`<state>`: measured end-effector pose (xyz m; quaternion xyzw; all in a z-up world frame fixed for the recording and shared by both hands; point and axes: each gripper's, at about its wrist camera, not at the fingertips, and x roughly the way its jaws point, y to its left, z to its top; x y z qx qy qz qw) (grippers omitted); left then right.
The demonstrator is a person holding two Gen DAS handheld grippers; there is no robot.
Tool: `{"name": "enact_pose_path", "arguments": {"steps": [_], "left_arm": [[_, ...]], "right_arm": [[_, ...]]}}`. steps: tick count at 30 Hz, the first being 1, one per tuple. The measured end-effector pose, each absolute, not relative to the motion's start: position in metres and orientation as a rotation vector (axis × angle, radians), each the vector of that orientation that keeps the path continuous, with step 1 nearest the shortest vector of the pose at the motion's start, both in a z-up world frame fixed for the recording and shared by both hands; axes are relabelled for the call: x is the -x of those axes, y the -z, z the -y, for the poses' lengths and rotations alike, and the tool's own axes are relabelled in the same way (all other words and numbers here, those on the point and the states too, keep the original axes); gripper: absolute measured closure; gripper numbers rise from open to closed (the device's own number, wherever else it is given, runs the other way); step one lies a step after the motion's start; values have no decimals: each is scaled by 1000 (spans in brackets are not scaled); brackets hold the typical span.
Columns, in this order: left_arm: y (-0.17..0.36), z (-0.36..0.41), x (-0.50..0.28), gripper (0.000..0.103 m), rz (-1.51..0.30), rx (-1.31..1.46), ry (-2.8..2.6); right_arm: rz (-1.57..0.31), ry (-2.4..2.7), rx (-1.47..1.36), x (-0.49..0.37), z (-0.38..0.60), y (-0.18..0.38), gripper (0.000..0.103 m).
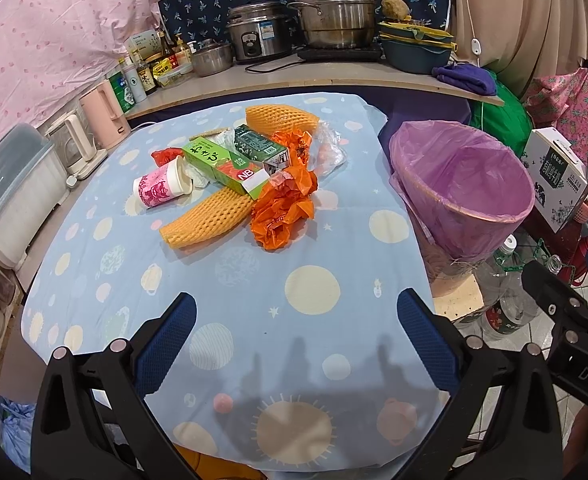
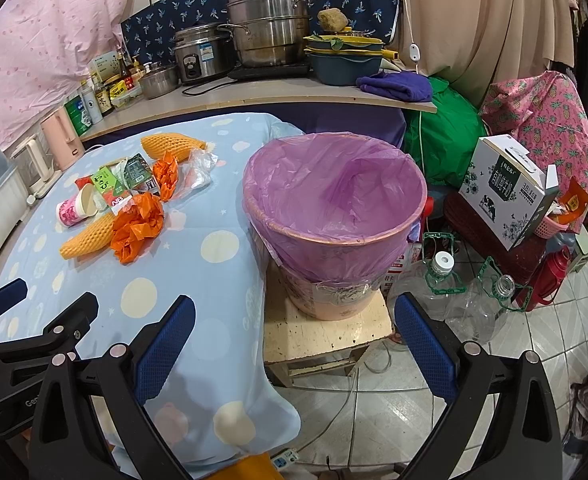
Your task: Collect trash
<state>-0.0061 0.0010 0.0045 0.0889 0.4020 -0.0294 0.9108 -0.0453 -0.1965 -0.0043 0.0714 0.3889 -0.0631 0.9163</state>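
Trash pile: heaped mid-table on the blue dotted tablecloth [image 1: 314,240], at 12 o'clock from the left gripper [image 1: 296,344], at 10 o'clock from the right gripper [image 2: 294,344].
Jaws: both pairs stand wide apart, holding nothing.
Bin: purple-lined pink waste bucket [image 2: 334,216] on a stool beside the table, looks empty.
Handling: crumpled orange plastic bag [image 1: 284,208] is probably light, soft and slippery; pinch a bunched fold. Orange foam net sleeve [image 1: 208,216] squashes; grip mid-length. Pink paper cup [image 1: 160,190] crushes easily; take its rim wall.
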Motion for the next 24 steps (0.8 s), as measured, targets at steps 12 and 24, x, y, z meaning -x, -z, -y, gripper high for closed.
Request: {"name": "enact_pose_path", "arguments": {"steps": [12,24], "left_arm": [[-4,0,2,7,-829,-164,56],[11,-59,-31,7,-854,-63,-53]], "right_arm": [[-785,145,-143,40,192,1,7],[-812,81,-111,3,156,19,7]]}}
